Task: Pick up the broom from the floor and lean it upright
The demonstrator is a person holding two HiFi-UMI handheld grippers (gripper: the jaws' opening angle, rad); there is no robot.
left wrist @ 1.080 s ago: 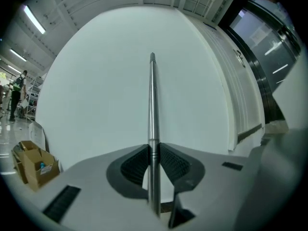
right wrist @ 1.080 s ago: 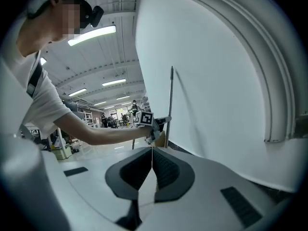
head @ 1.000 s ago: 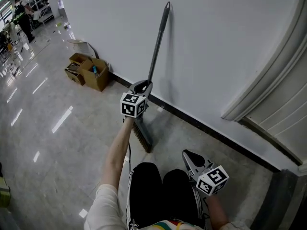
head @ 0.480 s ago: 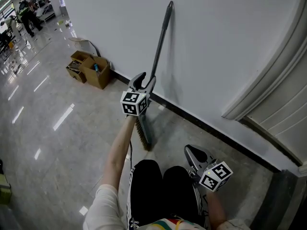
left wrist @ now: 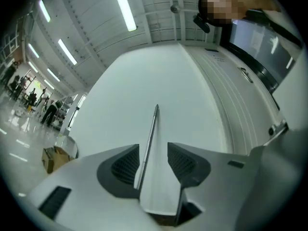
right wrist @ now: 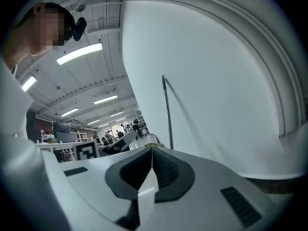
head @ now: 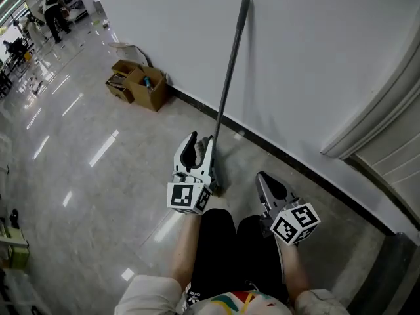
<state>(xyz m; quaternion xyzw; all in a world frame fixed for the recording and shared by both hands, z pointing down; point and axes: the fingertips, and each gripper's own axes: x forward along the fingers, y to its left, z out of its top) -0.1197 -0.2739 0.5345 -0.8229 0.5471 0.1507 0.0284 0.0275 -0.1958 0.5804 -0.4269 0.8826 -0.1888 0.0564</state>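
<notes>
Grey plastic tongs, two in all, sit one in each of the person's hands. The left tongs [head: 200,140] are well open, jaws wide apart and clamped on nothing. In the left gripper view these left tongs [left wrist: 153,147] frame the broom's thin handle [left wrist: 150,131], which runs up through the gap close to the left-hand pad. Whether it touches that pad cannot be told. In the head view the handle passes just beside the right-hand finger of these tongs. The right tongs [head: 266,178] are closed tight. The right gripper view shows the pads of the right tongs [right wrist: 152,152] meeting along one line with nothing between them. They hang apart from the broom, to its right, near the person's black-trousered legs [head: 230,254].

The single broom [head: 228,77] stands upright at a tilt. Its dark grip end rests high on the white wall [head: 315,51] and its foot is down on the glossy grey floor [head: 98,195], close to the black skirting [head: 190,104]. The brush head is mostly hidden behind the left tongs.

Further left along the wall, well apart from the broom, sit two open cardboard boxes [head: 149,89], side by side against the skirting, one holding something blue. To the right a white moulded frame [head: 367,117] edges a ribbed shutter [head: 394,169]. At the far end of the floor stand a few people [head: 56,8], too small to count. Each of the tongs carries one marker cube [head: 189,197], two cubes in all.
</notes>
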